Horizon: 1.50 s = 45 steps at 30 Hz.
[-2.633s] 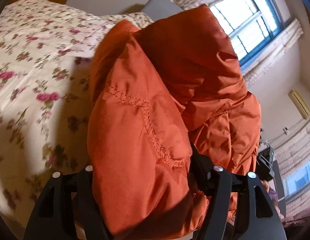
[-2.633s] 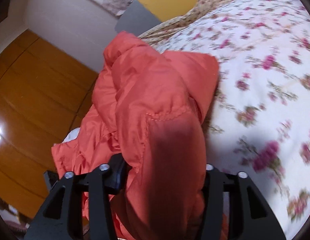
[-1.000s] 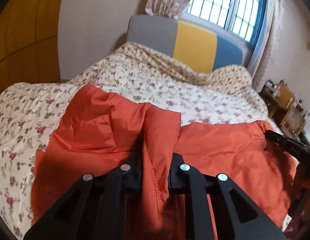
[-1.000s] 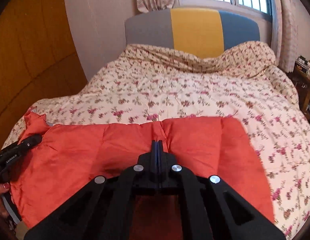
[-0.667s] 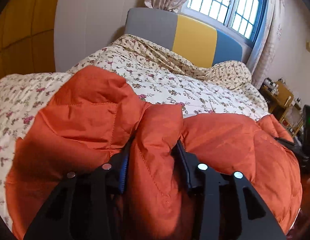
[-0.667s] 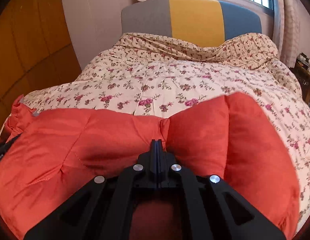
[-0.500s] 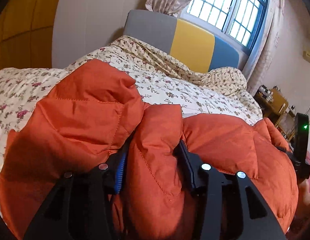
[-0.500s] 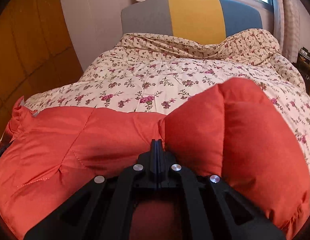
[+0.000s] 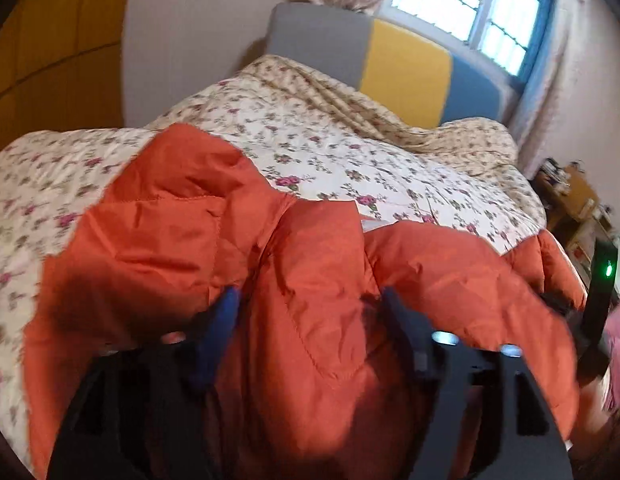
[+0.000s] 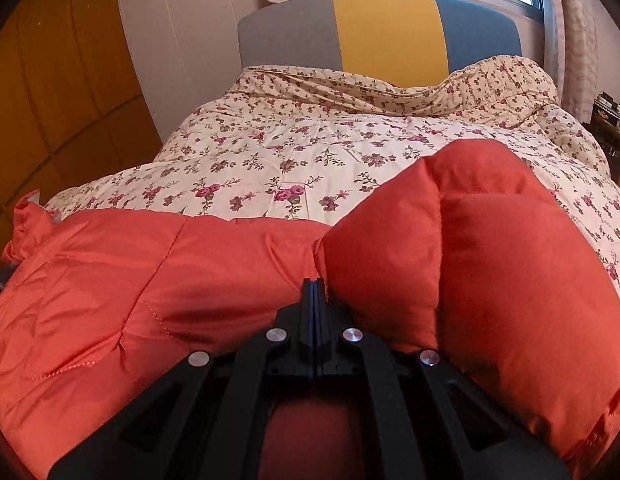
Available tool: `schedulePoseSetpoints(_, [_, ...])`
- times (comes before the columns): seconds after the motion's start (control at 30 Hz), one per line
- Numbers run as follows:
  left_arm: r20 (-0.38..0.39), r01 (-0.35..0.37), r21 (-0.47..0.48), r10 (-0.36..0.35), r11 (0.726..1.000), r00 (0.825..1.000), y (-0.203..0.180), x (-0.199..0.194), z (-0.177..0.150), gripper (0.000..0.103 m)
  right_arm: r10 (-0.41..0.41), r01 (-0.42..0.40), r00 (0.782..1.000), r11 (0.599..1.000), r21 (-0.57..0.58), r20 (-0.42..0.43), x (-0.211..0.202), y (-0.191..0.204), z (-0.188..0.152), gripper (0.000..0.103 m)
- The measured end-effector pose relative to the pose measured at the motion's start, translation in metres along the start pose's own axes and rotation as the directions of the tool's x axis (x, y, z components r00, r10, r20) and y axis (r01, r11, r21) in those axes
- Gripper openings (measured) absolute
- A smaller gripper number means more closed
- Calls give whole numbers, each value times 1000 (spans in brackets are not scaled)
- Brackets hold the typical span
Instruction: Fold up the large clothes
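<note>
While the orange jacket lay on the bed, my right gripper pinched its hem flat. My left gripper stood spread around a thick fold, probably to lift both edges together.

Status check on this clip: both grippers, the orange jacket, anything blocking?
Left gripper jaws apart around a thick fold of the orange jacket. Right gripper pinched shut on its edge. Jacket bunched at the foot of the floral bedspread. No obstruction visible.
</note>
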State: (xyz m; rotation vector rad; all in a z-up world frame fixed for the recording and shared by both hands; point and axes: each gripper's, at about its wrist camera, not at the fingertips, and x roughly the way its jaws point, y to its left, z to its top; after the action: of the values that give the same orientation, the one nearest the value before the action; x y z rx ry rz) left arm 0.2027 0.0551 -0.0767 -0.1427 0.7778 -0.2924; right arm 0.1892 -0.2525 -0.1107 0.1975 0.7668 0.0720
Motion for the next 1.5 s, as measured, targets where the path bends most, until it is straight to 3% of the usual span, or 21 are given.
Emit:
schedulePoseSetpoints(0.07, [46, 1, -19, 0, 1000, 999, -3, -11, 13, 97, 2, -2, 1000, 1000, 2, 1, 0, 0, 0, 0])
schedulePoseSetpoints(0.17, [83, -84, -12, 85, 996, 993, -1, -8, 37, 97, 3, -3, 1000, 1000, 3, 1, 0, 0, 0, 0])
schedulePoseSetpoints(0.3, [45, -215, 42, 213, 976, 976, 14, 23, 48, 97, 2, -2, 1000, 1000, 2, 1, 0, -1, 0, 0])
schedulePoseSetpoints(0.4, [11, -255, 77, 255, 964, 967, 32, 45, 36, 97, 4, -4, 1000, 1000, 2, 4, -1, -1, -1, 0])
schedulePoseSetpoints(0.57, [44, -149, -9, 149, 989, 988, 55, 50, 18, 99, 3, -3, 1000, 1000, 0, 9, 0, 2, 0, 0])
schedulePoseSetpoints(0.8, [51, -78, -71, 81, 994, 995, 64, 53, 12, 100, -65, 65, 998, 997, -45, -11, -13, 15, 7, 3])
schedulePoseSetpoints(0.93, [58, -62, -83, 67, 995, 996, 66, 52, 11, 100, -52, 58, 992, 997, -50, 118, -60, 46, 21, 20])
schedulePoseSetpoints(1.03, [62, -64, -83, 69, 995, 996, 66, 50, 10, 100, 4, 14, 987, 994, -109, 164, -70, 85, 33, 21])
schedulePoseSetpoints(1.13, [62, -67, -81, 72, 994, 995, 65, 50, 10, 100, 40, -28, 996, 989, -148, 80, -40, 115, 38, 21])
schedulePoseSetpoints(1.23, [68, -62, -85, 68, 994, 995, 66, 48, 9, 100, 1, 0, 1000, 988, -152, 4, -3, 123, 25, 21])
schedulePoseSetpoints(1.5, [82, -43, -105, 52, 994, 995, 70, 46, 9, 100, 11, -6, 999, 990, -138, 35, 24, 117, 5, 21])
